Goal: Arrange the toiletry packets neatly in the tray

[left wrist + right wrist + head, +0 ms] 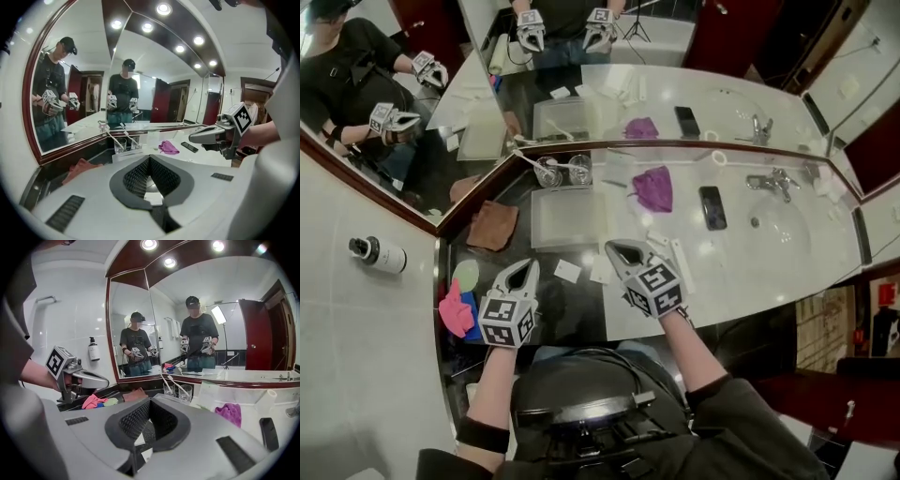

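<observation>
Left claw: My left claw (528,266) is shut tight. There is nothing in it. It hangs over the dark part of the desk (741,272).
Right claw: My right claw (616,249) is shut tight too and holds nothing. It hangs beside the left one, near where the dark part of the desk meets the white part.
Tray: The clear tray (567,221) sits on the desk, past both claws. It is just in front of the glasses (564,171).
Packets: The white packets (567,271) lie on the desk, outside the tray, on the side near me. Two small ones lie between my claws. Some long ones lie just beside my right claw.
Glasses: There are two, side by side, at the back of the desk. Each has a toothbrush (528,159) in it.
Cloths: A purple cloth (653,187) lies to the right of the tray. A brown cloth (492,225) lies to its left. A pink cloth (455,311) lies at the desk's left end, near my left claw.
Phone: A black phone (712,207) lies flat between the purple cloth and the tap (773,180).
Mirror: The mirror (675,94) behind the desk shows both claws.
</observation>
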A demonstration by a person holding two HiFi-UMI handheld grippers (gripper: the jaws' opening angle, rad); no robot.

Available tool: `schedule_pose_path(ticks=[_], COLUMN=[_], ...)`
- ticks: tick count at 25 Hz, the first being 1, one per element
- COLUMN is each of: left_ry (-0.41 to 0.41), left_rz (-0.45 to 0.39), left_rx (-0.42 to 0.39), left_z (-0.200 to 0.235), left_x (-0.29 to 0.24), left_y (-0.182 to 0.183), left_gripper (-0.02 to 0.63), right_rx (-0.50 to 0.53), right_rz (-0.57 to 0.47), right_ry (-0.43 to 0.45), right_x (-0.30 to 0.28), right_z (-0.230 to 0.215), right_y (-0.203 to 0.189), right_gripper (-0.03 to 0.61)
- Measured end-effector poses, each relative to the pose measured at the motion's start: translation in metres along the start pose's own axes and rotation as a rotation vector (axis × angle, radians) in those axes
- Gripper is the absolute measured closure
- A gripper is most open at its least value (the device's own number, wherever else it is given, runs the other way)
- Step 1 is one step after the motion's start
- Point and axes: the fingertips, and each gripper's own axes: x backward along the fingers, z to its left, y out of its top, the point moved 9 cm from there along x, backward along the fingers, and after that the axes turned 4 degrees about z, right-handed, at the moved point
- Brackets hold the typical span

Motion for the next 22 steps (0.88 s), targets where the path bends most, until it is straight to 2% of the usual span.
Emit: schedule_pose_path(ticks=[5,9,20,21,22], left_ry=[-0.002,-0.020,-0.025,-0.031,-0.040], left_rz=[-0.009,-0.008,0.041,0.059,0.082], left_rx=[-0.013,0.019,0.000,0.003,0.007], left_z=[-0.003,-0.007,-0.015,-0.016,-0.016], left_x=[0.004,0.000,-0.012,-0.015,-0.020], left_y=[-0.003,-0.005,-0.015,-0.018,-0.021], left_gripper=[0.614,0.614,0.611,0.599,0.552], right_rx=[0.002,-0.007,-0.022,-0.017,-0.009], right_rz=[0.021,0.025,0.044,0.050,0.058], right_ry=[0.007,0.001,-0.019,-0.017,-0.015], right_x=[0.000,0.005,0.013,0.012,0.012], right_z=[0.005,0.002,-0.006,-0.005,-0.005], right_y=[-0.004,-0.006,-0.023,-0.024,-0.025], right_gripper=[0.569,0.569,0.569,0.569,0.569])
